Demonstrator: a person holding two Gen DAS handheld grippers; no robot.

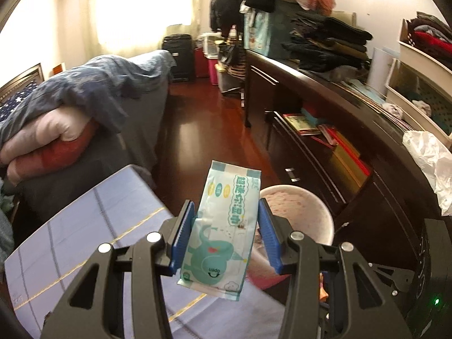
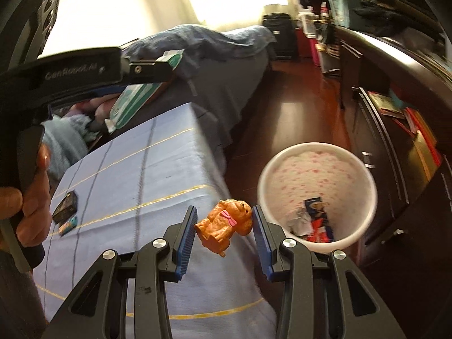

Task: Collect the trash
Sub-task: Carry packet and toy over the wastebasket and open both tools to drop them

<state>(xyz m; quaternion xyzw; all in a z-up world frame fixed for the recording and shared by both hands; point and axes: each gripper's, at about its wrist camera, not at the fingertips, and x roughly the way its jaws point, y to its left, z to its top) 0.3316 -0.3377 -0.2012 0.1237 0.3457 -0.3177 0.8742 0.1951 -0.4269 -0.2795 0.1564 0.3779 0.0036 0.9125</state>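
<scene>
1. Two grippers in play, both loaded. Landmark for everything below: the white trash bin standing on the dark red wood floor.
2. Left gripper: jaws part spread, blue pads pinching a pale teal wet-wipes pack by its side edges. The pack stands roughly upright between the pads and sticks out past them at both ends.
3. In the left wrist view the pack sits just left of the bin and overlaps its rim; it is above the bin's level and not inside.
4. Right gripper: jaws narrower, clamped on an orange toy dog with a pink bow. The dog is tilted, head toward the bin side.
5. In the right wrist view the dog is just left of the bin rim, over the edge of the table, not in the bin.
6. Inside the bin: a pink-patterned liner, plus crumpled wrappers in red, white and blue at the bottom.
7. Left of the bin: a table with a blue cloth crossed by yellow and dark lines. Its corner is near the bin.
8. On that cloth, well apart from the bin: a small black box and a small teal packet just beside it.
9. A person's hand grips the left gripper's handle at the far left of the right wrist view.
10. Right of the bin: a dark cabinet. Beyond the table from the bin: a bed with a blue cover.
</scene>
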